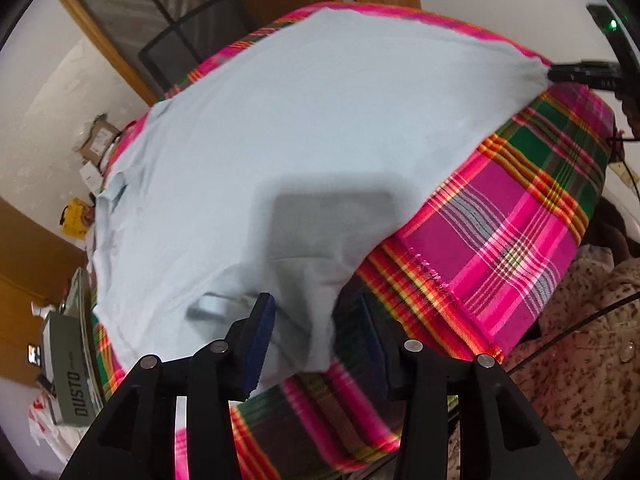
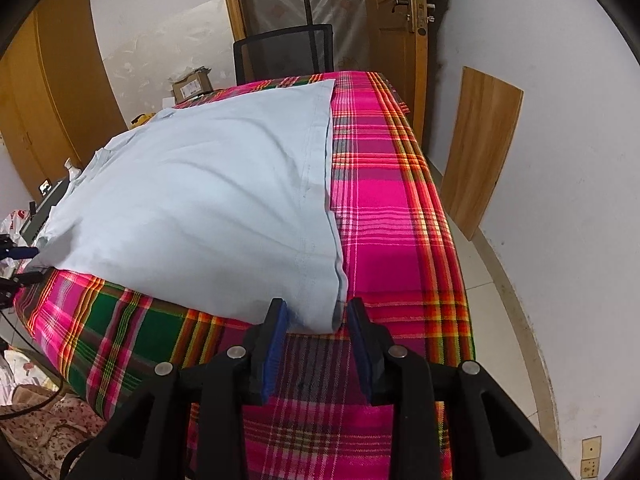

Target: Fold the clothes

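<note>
Pale blue shirt point(image 2: 192, 208), soft and faintly creased, spread flat across most of a table under a plaid cloth point(image 2: 384, 200) of pink, green, orange and red. From the right wrist: stitched hem of the shirt running down its right side, a wide strip of bare plaid beyond it. Near corner of the shirt lying between the blue-padded fingers of the right gripper point(image 2: 316, 332), jaws apart, pads not pressing the fabric. From the left wrist, blurred: another near corner of the shirt drooping between the fingers of the left gripper point(image 1: 316, 332), jaws likewise apart and clear of the cloth, with a square shadow cast on the shirt just above. Collar at the shirt's far left edge, seen in the left view only. Beyond the shirt: black mesh chair point(image 2: 286, 54) against the table's far end, wooden door point(image 2: 396, 36) behind, cardboard box point(image 2: 192, 86) to the chair's left. Right of the shirt, past the table edge: wooden board point(image 2: 480, 152) leaning on a white wall, pale tiled floor. Left of the shirt, in the left view alone: grey-green box point(image 1: 72, 376) lettered DUSTO.
</note>
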`<control>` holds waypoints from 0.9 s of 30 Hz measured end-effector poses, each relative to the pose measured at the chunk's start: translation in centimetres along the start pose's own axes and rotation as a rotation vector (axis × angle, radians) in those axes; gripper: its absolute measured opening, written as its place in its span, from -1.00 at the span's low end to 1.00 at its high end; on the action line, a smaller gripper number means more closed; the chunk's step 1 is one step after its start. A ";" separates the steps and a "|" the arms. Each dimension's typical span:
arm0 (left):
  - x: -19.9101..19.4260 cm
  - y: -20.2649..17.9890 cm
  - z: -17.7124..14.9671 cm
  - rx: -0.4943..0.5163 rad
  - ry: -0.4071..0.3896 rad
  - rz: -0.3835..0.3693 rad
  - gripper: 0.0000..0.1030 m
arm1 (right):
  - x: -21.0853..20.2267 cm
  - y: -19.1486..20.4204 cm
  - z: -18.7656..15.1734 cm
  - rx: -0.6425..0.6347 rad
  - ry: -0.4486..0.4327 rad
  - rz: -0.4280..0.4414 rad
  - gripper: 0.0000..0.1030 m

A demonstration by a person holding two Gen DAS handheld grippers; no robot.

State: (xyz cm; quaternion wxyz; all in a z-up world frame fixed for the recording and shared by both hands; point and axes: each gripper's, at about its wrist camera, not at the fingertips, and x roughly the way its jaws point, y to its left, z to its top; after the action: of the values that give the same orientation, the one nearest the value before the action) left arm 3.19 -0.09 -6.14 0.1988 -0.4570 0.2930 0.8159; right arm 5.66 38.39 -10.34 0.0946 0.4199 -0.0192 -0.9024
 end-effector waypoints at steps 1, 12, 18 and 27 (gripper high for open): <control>0.1 -0.1 0.0 0.003 0.003 -0.006 -0.39 | 0.0 0.0 0.0 0.000 -0.001 0.001 -0.38; -0.6 0.3 -0.4 -0.006 0.014 -0.027 -0.92 | -0.1 1.2 -0.1 -0.080 0.006 -0.007 -0.90; -1.5 -0.2 -1.3 -0.034 -0.003 -0.037 -0.92 | -1.5 0.8 -0.2 -0.091 0.004 -0.022 -0.91; -1.0 0.4 -2.1 -0.088 -0.019 -0.071 -0.84 | -1.0 1.6 0.3 -0.120 0.031 -0.093 -0.88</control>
State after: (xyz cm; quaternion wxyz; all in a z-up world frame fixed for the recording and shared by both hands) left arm 4.76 -1.82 -6.05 0.2100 -0.4678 0.2385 0.8248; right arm 6.34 37.00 -9.25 0.0777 0.4278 0.0559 -0.8988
